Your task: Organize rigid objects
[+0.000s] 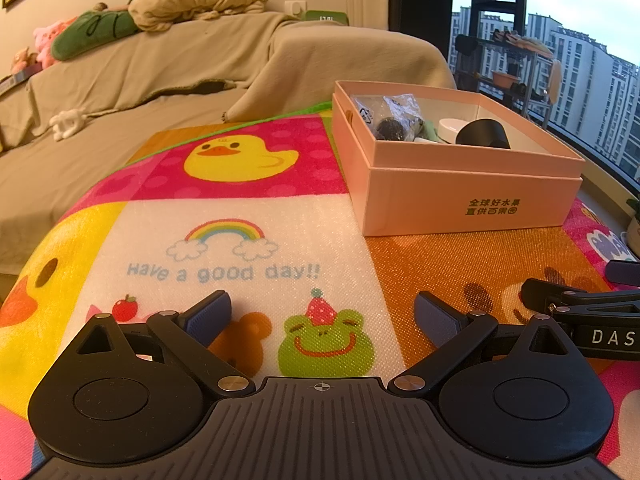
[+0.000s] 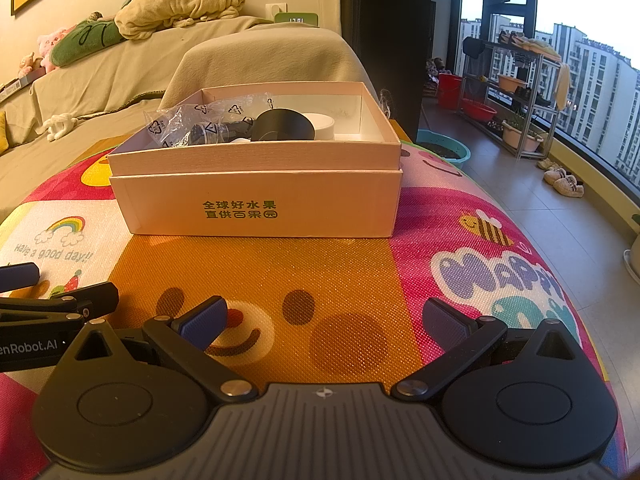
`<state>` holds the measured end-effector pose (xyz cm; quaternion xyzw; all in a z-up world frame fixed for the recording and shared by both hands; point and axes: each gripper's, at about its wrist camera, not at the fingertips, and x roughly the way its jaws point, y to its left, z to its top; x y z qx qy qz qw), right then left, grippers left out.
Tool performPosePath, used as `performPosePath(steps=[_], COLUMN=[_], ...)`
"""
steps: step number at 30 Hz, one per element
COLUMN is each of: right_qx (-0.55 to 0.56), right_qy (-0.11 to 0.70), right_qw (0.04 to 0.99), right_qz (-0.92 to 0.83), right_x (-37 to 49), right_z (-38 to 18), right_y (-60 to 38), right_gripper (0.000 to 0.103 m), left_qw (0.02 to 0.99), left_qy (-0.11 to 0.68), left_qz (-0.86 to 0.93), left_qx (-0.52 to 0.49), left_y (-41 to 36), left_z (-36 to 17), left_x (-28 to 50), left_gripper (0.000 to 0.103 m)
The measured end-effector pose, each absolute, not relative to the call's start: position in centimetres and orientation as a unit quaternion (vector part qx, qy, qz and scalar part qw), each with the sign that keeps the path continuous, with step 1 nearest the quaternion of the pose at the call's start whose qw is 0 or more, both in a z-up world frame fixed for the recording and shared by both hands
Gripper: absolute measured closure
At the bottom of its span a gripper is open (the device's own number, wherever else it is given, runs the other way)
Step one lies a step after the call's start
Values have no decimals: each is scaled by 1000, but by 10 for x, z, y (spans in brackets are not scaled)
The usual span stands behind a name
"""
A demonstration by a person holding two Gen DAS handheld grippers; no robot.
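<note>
Both grippers, left gripper and right gripper, hover with fingers spread apart and empty over the colourful mat, while the pink box toward the mat's far edge holds a black cylinder, white round container and plastic bag.

The pink box looks like matt cardboard, with a crinkly clear plastic bag inside. The cartoon mat has a rough woven texture. Both grippers' bodies are matt black plastic, pads finely ribbed.
</note>
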<state>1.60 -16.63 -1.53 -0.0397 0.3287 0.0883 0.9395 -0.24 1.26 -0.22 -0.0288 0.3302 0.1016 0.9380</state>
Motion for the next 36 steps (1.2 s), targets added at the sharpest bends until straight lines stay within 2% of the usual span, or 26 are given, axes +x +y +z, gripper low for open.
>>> performPosePath(steps=[36], right_qx=[-40], right_qy=[329], right_qw=[940], right_qz=[88], right_x=[16], right_z=[-16], right_y=[-166], right_gripper=[0], left_qw=[938], left_qy=[329], left_qz=[100], left_qx=[-34], left_y=[14], left_z=[-2], left_x=[-3], left_gripper=[2])
